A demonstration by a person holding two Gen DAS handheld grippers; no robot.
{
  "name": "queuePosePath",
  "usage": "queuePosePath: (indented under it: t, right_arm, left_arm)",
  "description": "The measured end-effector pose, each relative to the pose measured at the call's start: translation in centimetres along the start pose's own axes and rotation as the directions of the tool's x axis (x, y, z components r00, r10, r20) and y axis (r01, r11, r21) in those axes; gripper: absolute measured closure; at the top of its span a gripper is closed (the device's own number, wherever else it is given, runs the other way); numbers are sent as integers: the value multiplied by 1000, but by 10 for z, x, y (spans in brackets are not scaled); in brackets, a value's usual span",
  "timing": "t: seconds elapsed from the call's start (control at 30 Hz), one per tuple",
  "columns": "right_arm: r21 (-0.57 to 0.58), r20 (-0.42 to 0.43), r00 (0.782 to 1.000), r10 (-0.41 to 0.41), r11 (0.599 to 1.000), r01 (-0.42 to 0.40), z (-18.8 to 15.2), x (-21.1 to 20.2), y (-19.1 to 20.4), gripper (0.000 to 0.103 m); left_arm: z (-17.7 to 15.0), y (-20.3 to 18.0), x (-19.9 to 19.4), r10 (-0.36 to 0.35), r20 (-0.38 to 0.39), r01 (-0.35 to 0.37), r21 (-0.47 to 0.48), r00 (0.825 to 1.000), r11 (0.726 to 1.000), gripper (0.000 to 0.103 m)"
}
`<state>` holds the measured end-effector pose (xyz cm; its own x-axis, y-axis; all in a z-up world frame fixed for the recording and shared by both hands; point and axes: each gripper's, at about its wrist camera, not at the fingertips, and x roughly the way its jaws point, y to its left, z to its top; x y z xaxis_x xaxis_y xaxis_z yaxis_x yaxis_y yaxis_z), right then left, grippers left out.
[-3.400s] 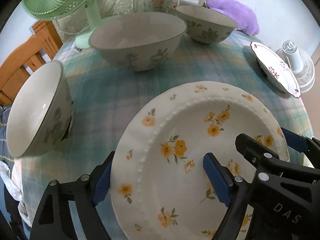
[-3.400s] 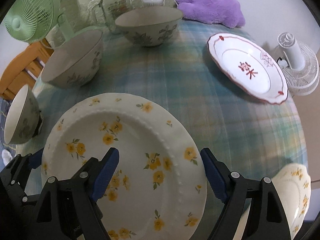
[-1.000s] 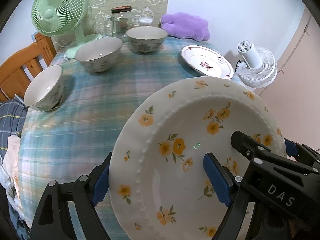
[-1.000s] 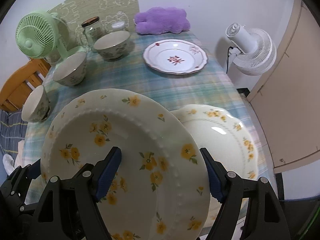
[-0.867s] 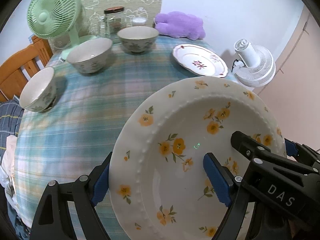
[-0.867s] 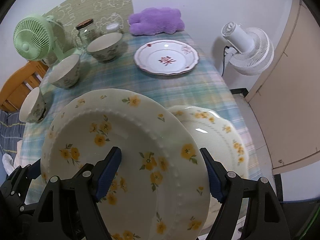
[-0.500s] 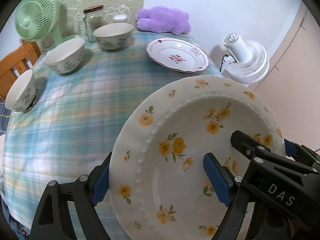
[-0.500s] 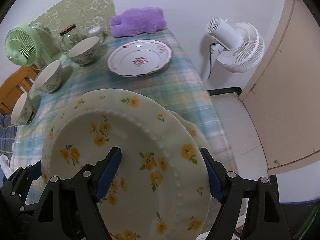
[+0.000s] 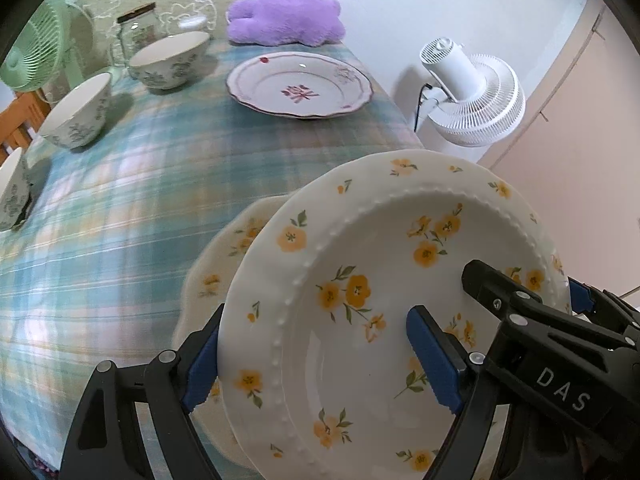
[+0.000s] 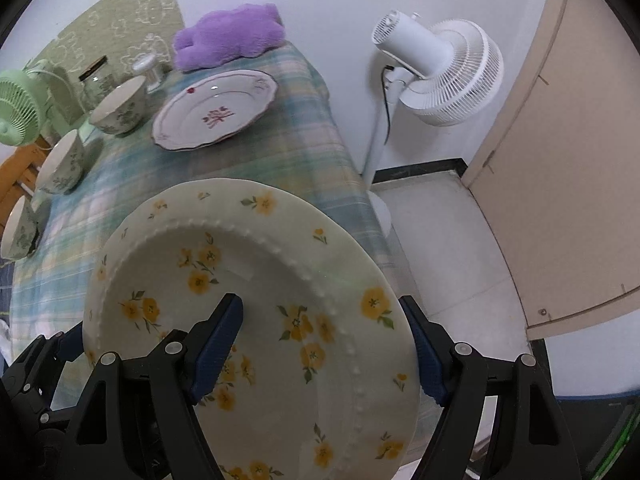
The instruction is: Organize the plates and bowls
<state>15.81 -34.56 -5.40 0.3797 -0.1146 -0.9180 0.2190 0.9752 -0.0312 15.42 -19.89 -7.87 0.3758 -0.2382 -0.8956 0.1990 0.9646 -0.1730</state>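
A white plate with yellow flowers and a beaded rim (image 9: 360, 260) (image 10: 260, 260) is held tilted above the checked tablecloth (image 9: 120, 208). My left gripper (image 9: 316, 354) grips its left edge, one blue pad under the rim and one on the plate's face. My right gripper (image 10: 320, 338) grips the opposite edge the same way. Right under the held plate, a scalloped plate with yellow flowers (image 9: 208, 280) lies at the table's near right corner; the right wrist view hides it. Three floral bowls (image 9: 170, 60) (image 9: 76, 110) (image 9: 12, 196) stand along the left. A red-patterned plate (image 9: 300, 84) lies at the back.
A green fan (image 9: 36, 56), a glass jar (image 9: 138, 32) and a purple plush toy (image 9: 286, 18) stand at the table's far end. A white floor fan (image 10: 440, 76) stands off the right edge, beside a beige door (image 10: 568, 160). A wooden chair (image 9: 20, 120) is at the left.
Both grippers carried the flowered plate to the right across the table and slightly down. It now hangs over the scalloped plate, which has vanished behind it in the right wrist view.
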Motion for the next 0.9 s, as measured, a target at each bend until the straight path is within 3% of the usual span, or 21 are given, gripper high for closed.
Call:
queuePosePath:
  t: [0.7,0.9]
  right_arm:
    - [-38,-35,999,-12,999,11,3,23,-16,30]
    - [-53,-41,999,-13,999,10,5,26,-12,40]
  left_arm:
    - [-1,-8,33,7,-48,-10,-65,999,998,15]
    - [-2,-4,37,52,-51,-56,-82,997,995,15]
